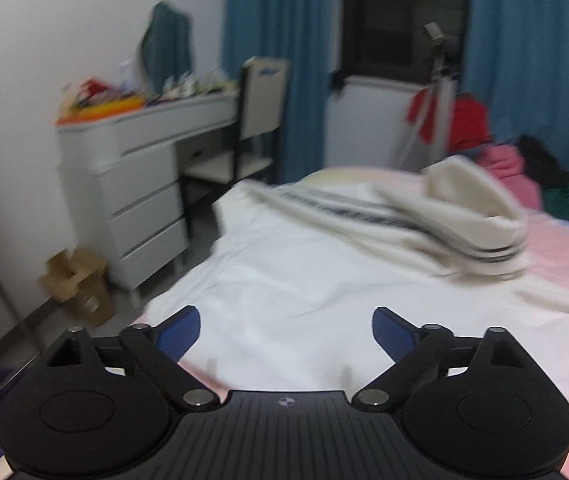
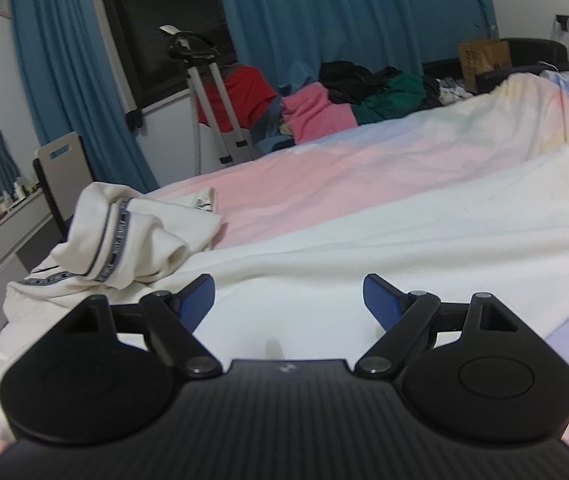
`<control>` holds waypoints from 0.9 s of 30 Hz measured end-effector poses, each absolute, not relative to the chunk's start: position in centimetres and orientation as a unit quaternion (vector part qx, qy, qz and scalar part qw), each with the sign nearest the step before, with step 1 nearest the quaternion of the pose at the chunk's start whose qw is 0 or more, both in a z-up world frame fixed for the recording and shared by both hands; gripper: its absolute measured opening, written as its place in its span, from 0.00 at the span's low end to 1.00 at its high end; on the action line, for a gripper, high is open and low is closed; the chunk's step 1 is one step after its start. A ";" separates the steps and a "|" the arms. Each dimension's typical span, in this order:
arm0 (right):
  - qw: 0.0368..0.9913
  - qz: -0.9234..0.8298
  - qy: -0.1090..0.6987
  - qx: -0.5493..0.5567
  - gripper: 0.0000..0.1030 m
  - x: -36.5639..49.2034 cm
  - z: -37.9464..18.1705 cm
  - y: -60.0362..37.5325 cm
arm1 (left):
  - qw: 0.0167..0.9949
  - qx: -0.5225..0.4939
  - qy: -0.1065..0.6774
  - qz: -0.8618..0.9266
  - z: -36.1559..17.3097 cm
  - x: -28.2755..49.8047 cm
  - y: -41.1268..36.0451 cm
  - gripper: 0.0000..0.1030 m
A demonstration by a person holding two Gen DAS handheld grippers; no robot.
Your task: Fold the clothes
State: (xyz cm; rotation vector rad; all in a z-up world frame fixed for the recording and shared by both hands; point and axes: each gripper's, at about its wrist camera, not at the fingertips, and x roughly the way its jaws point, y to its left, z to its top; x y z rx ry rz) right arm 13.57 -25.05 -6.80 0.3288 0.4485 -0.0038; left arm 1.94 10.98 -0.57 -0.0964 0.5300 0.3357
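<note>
Left gripper wide apart, holding nothing. White garment fills mid-frame on the bed, its striped end bunched at centre-left of the right view. Right gripper also spread wide, nothing between the fingers. Fabric looks soft, light, limp (will sag and drag). Best hold: an edge or corner, not the bunched lump.

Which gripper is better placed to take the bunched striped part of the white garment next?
Probably the left gripper: the bunched striped part lies ahead of it. For the right gripper, it lies off to the left. Both are open, holding nothing.
</note>
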 end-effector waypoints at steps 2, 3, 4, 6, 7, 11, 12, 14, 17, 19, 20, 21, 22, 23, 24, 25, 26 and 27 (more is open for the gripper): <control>0.964 0.006 0.214 0.160 0.81 13.3 -6.6 -24.8 | 0.958 -0.049 0.250 0.133 -0.1 2.3 9.4 0.93; 0.965 0.010 0.211 0.158 0.81 13.2 -6.5 -24.7 | 0.961 -0.051 0.245 0.117 0.1 2.7 8.6 0.93; 0.966 0.013 0.207 0.157 0.81 13.1 -6.4 -24.5 | 0.964 -0.051 0.241 0.103 0.3 3.2 7.8 0.93; 0.967 0.021 0.200 0.154 0.81 12.9 -6.2 -24.3 | 0.968 -0.048 0.234 0.077 0.4 4.3 6.4 0.93; 0.968 0.025 0.196 0.153 0.81 12.8 -6.1 -24.1 | 0.969 -0.047 0.232 0.068 0.3 5.0 5.8 0.93; 0.971 0.040 0.182 0.147 0.80 12.3 -5.8 -23.6 | 0.974 -0.043 0.221 0.029 0.2 7.5 3.5 0.93; 0.972 0.044 0.179 0.146 0.80 12.2 -5.8 -23.5 | 0.975 -0.042 0.219 0.020 0.2 8.1 2.9 0.94; 0.972 0.049 0.177 0.148 0.80 12.2 -6.0 -23.5 | 0.976 -0.039 0.214 0.015 -1.0 8.8 2.2 0.94; 0.970 0.058 0.177 0.159 0.81 12.2 -6.4 -23.5 | 0.975 -0.045 0.218 0.009 -3.5 8.8 2.1 0.94; 0.966 0.064 0.180 0.172 0.80 12.3 -6.8 -23.6 | 0.972 -0.048 0.229 0.003 -4.6 9.0 2.6 0.94; 0.964 0.067 0.182 0.182 0.81 12.8 -7.0 -23.5 | 0.972 -0.054 0.230 0.003 -4.9 9.0 2.9 0.94; 0.961 0.073 0.187 0.191 0.82 13.7 -7.2 -23.4 | 0.971 -0.063 0.230 0.003 -5.1 9.0 3.3 0.94; 0.958 0.082 0.193 0.193 0.82 14.7 -7.3 -23.1 | 0.970 -0.072 0.230 0.004 -5.2 9.0 3.6 0.94; 0.957 0.091 0.201 0.188 0.80 16.0 -7.1 -22.6 | 0.969 -0.085 0.231 0.000 -5.4 9.0 4.0 0.94; 0.956 0.094 0.202 0.190 0.80 17.5 -6.8 -22.2 | 0.968 -0.100 0.232 -0.005 -5.5 9.1 4.5 0.94; 0.953 0.095 0.204 0.202 0.81 19.1 -6.7 -21.9 | 0.967 -0.112 0.230 -0.008 -5.7 9.0 5.1 0.94; 0.948 0.096 0.210 0.221 0.81 20.9 -6.7 -21.6 | 0.967 -0.116 0.228 -0.008 -5.9 9.1 5.4 0.94; 0.940 0.096 0.219 0.242 0.80 22.9 -6.8 -21.3 | 0.967 -0.118 0.227 -0.006 -6.1 9.2 5.7 0.94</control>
